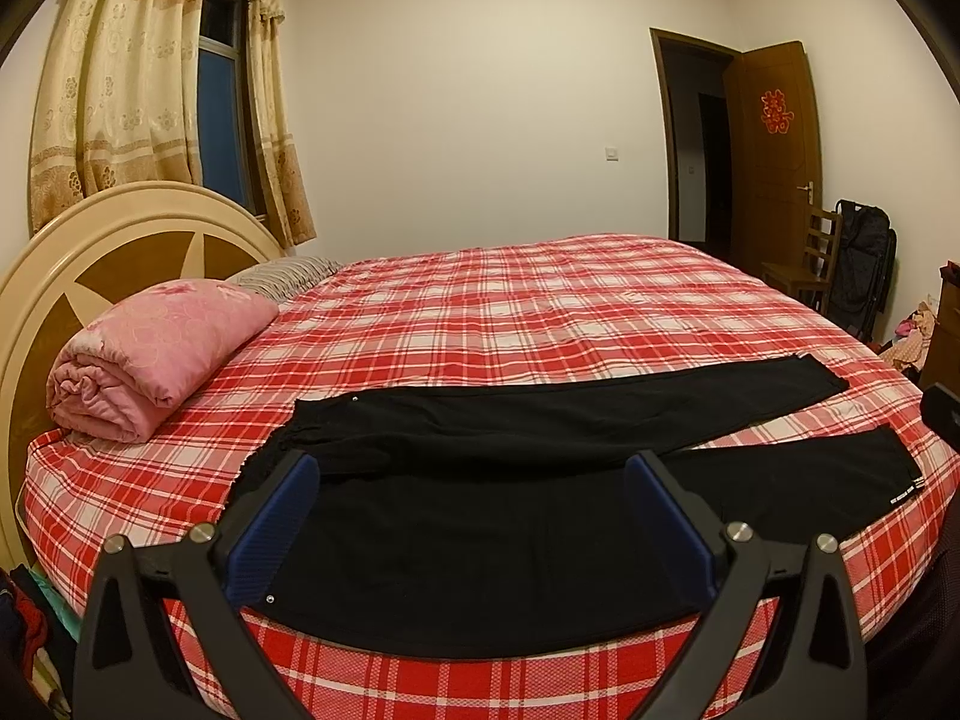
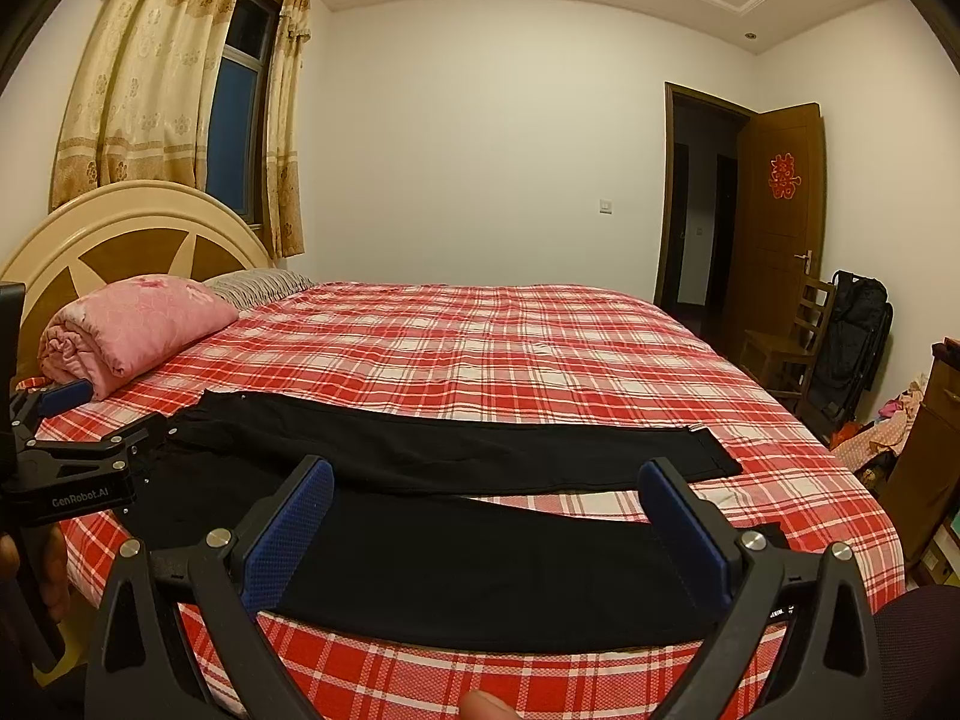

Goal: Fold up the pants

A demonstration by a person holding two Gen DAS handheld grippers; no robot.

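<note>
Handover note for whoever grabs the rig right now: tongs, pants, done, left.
Left tongs: open, empty, hovering over the waist end of the black pants.
Right tongs: open, empty, over the near leg toward the cuff end.
Pants lie flat along the near edge of the plaid bed, waist toward the pink rolled quilt, legs spread apart toward the foot.
Done: pants laid out. No fold made.
Left: grasp, bring one leg over the other, then fold lengthwise.
</note>
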